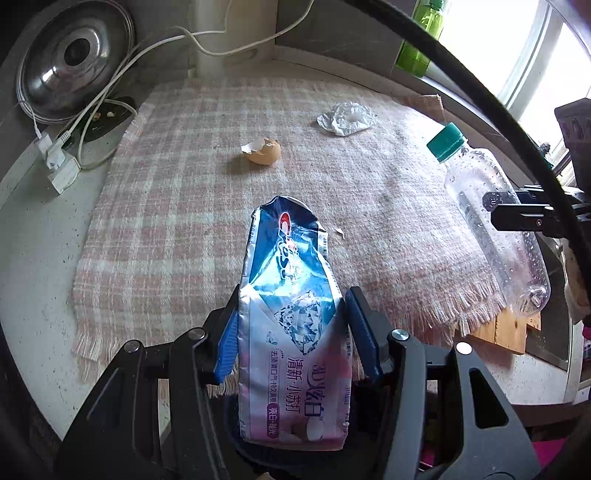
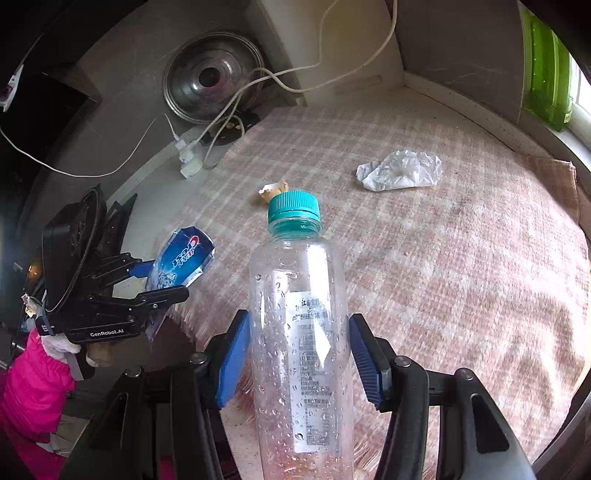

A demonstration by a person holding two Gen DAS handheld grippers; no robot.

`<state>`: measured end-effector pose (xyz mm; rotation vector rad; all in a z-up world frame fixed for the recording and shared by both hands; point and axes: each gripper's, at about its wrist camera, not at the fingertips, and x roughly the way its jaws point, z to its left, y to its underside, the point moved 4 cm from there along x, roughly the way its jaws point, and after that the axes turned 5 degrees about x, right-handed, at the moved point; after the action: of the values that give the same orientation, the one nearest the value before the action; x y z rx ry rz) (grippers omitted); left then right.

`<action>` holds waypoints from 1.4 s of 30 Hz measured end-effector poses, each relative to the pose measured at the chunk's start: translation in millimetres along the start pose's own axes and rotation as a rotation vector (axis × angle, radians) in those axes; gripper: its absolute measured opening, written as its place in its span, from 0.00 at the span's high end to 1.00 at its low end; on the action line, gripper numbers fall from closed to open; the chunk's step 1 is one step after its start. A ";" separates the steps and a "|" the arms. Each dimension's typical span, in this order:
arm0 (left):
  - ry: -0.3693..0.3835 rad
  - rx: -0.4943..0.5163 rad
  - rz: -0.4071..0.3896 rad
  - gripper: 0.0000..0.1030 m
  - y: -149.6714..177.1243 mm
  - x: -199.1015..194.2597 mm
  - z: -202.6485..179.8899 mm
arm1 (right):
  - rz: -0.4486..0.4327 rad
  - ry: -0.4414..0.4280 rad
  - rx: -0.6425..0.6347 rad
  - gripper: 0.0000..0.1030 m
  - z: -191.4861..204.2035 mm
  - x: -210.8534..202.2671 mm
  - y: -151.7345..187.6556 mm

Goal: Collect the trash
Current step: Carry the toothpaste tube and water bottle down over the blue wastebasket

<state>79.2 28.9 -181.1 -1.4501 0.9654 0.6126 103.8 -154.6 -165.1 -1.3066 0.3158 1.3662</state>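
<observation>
Landmark: the pink plaid cloth spread over a speckled countertop; all places below are given relative to it.
Eggshell: a broken brown eggshell lies near the middle of the cloth, open side up; from the right wrist view only part of it shows behind the bottle cap.
Crumpled plastic: a clear, wrinkled plastic wrapper rests on the far part of the cloth, well apart from the eggshell.
Small chip: a tiny white shell fragment sits on the cloth just beside the toothpaste tube's far end.
Off the cloth: a steel pot lid leans at the far left corner, with a white cable and a white plug lying beside the cloth's left edge; a green bottle stands beyond the far right corner by the window.
Left gripper: the left gripper pinches a flattened blue and pink toothpaste tube between its blue pads; the pads press the tube's two side edges.
Toothpaste tube: held above the near edge of the cloth, crimped end pointing toward the eggshell.
Right gripper: the right gripper clamps a clear plastic bottle across its body, both pads touching its sides.
Bottle: teal cap on, droplets inside, lifted over the cloth's near right part with the cap pointing toward the eggshell.
</observation>
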 end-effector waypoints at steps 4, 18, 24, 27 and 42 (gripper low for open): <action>0.023 -0.023 -0.002 0.47 23.4 -12.0 -0.8 | 0.003 -0.042 0.037 0.46 18.0 -2.7 24.7; 0.047 -0.073 0.049 0.47 110.2 -31.5 -4.9 | 0.046 -0.070 0.075 0.46 83.0 5.8 119.0; 0.046 -0.083 0.104 0.47 146.8 -24.7 -2.1 | 0.121 -0.079 0.084 0.46 107.8 34.4 153.4; 0.055 -0.093 0.133 0.47 164.1 -17.6 -2.1 | 0.154 -0.073 0.086 0.46 115.6 50.4 166.6; 0.058 -0.140 0.298 0.47 237.5 33.6 5.5 | 0.324 0.045 0.029 0.45 126.1 128.2 223.0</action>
<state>-102.5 45.4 -336.9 -1.4642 1.2168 0.8737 -105.5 -54.8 -333.3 -1.3021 0.5961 1.5967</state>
